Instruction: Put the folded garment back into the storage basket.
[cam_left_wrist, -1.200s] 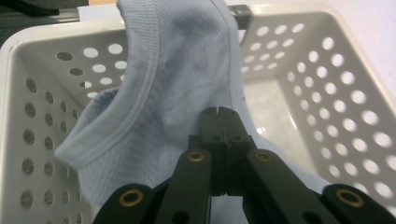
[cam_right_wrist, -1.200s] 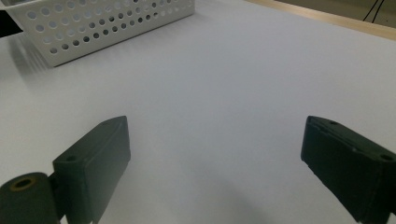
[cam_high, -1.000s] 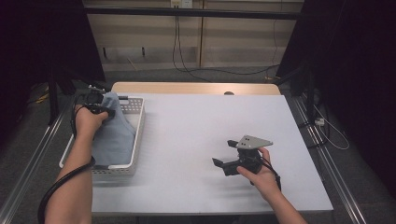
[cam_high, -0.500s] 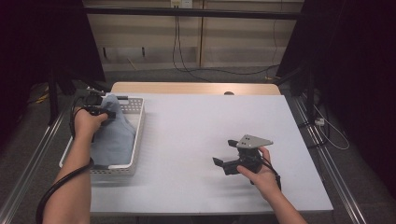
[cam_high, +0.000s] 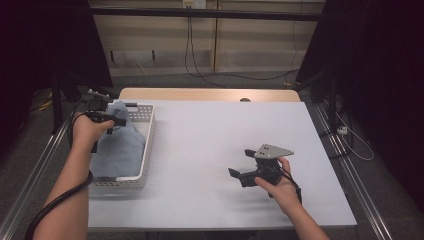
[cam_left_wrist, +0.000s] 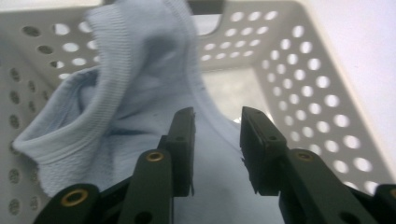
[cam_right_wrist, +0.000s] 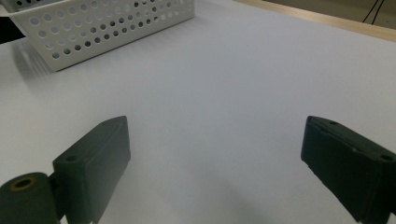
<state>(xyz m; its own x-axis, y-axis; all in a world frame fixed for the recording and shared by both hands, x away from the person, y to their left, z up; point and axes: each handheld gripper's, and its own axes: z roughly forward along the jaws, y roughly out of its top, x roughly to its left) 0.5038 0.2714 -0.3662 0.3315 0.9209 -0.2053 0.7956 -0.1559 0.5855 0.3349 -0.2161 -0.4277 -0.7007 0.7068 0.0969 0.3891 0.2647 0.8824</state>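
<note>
Pale blue cloth (cam_left_wrist: 140, 93) is piling above the basket (cam_left_wrist: 299, 79) rim; left gripper (cam_left_wrist: 215, 135), jaws just parting and holding nothing, is risking snagging it.

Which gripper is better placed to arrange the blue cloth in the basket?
Left. The left gripper, its jaws just opened, hovers over the blue cloth inside the basket; the right gripper rests far away.

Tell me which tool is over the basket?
The left tool, above the white basket holding the blue cloth. The right tool sits out on the bare table.
</note>
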